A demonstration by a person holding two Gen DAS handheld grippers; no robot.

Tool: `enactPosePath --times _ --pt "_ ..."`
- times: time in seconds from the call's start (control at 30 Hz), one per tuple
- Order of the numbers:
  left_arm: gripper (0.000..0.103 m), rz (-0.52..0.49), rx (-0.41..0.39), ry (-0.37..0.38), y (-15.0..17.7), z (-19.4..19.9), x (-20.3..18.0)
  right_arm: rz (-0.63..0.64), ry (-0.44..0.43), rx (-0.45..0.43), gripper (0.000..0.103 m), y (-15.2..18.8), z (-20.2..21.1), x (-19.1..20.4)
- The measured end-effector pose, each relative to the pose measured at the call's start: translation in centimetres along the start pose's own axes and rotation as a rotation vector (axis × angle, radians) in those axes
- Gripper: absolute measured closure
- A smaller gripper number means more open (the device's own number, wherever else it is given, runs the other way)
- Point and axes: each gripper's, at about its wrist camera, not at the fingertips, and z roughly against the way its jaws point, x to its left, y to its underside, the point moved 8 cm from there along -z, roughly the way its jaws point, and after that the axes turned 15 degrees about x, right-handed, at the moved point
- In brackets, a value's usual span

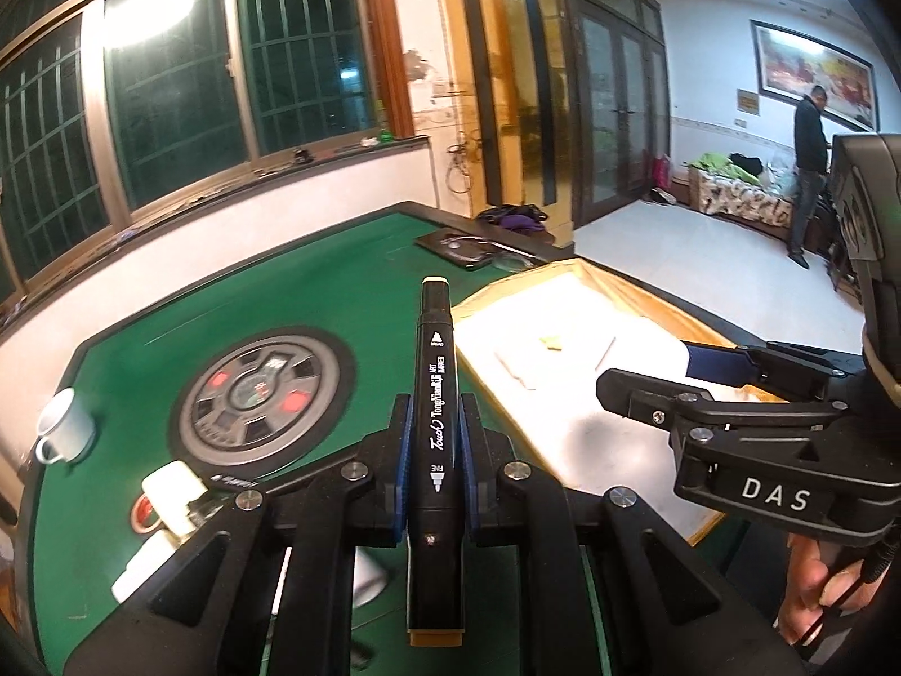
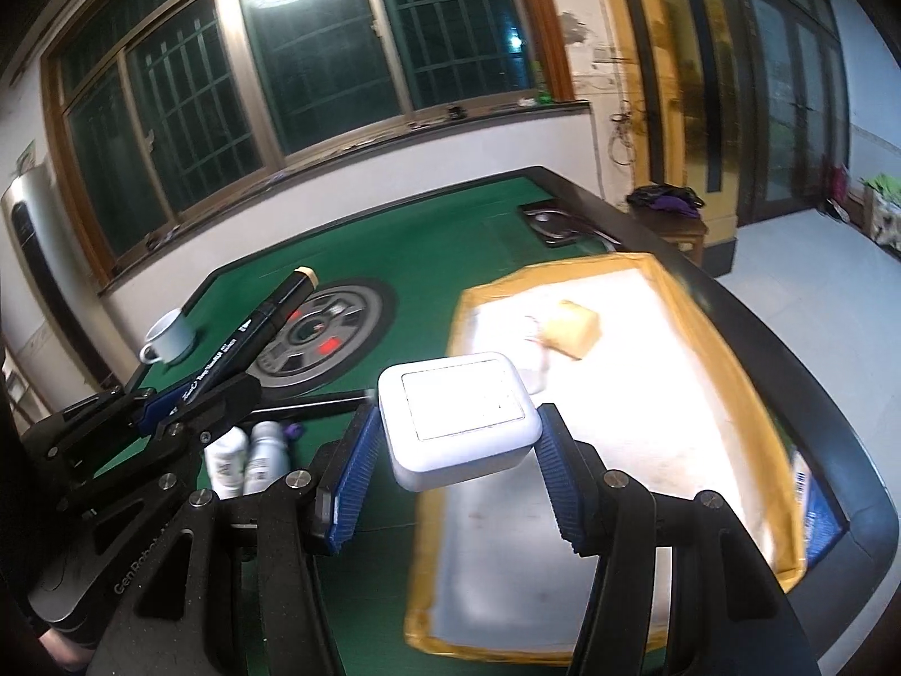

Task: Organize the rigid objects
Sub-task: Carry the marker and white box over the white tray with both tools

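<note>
Left wrist view: the left gripper (image 1: 432,422) is clamping a black marker (image 1: 433,394) upright between its pads, above the green table (image 1: 338,293) beside the tray (image 1: 630,304). The long marker risks pivoting in the pads.

Right wrist view: the right gripper (image 2: 456,450) is pinching a white switch box (image 2: 457,414) over the tray's near edge. Its smooth sides risk slipping, dropping it outside.

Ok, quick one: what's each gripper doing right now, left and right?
Left gripper: shut on the black marker.
Right gripper: shut on the white wall switch, fingers on both sides.
</note>
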Motion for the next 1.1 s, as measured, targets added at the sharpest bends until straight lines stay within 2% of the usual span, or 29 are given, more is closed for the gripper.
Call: enactPosePath --times 0.4,0.77,1.1 --pt "0.091 -0.047 0.047 0.071 -1.4 -2.4 -5.6 -0.059 0.065 0.023 0.052 -0.4 0.7 -5.4" --pt "0.091 -0.011 0.115 0.127 -2.1 -5.0 -8.0 -0.039 0.101 0.064 0.052 -1.4 0.0 -7.5" --pt "0.091 -0.002 0.153 0.130 -1.8 -6.8 -9.1 -0.058 0.095 0.136 0.052 -1.8 -1.8 -9.7"
